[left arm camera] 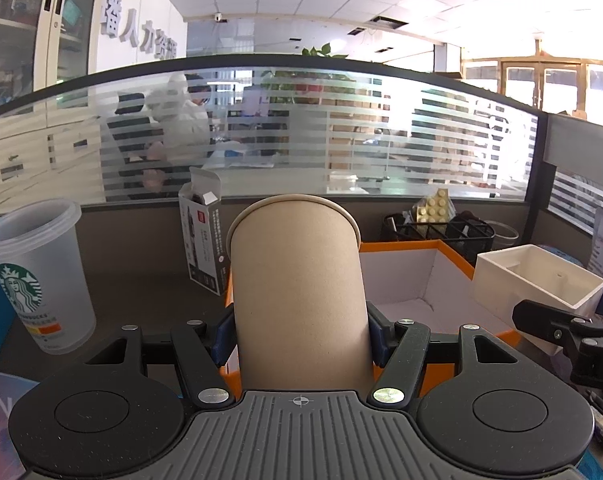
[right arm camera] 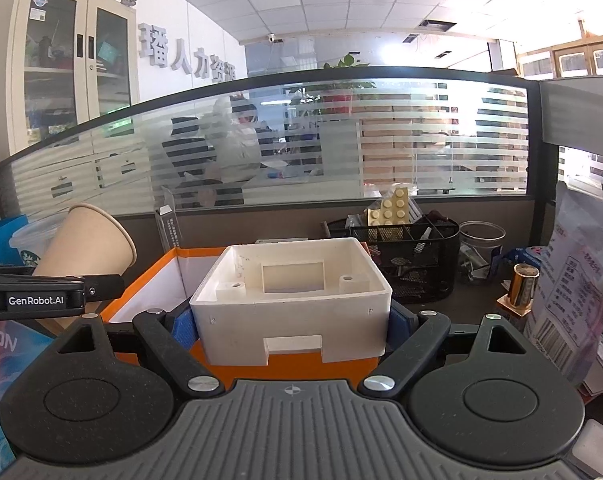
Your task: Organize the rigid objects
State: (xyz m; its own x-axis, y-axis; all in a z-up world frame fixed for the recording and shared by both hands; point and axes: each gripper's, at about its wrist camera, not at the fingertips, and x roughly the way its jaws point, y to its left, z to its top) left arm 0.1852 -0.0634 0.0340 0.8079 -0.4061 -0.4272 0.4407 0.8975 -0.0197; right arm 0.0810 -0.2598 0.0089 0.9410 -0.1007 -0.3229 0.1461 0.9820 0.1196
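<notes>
Left tool: paper cup is clamped, tilted over orange box | right tool: white box is gripped above it, probably for placing inside.

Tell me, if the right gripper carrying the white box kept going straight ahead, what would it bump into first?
Probably the black mesh organizer behind the orange box. The right gripper holds the white box over that orange box's near edge, though depth is hard to judge.

Left gripper clamped on paper cup; right gripper clamped on white box, side by side.
</notes>
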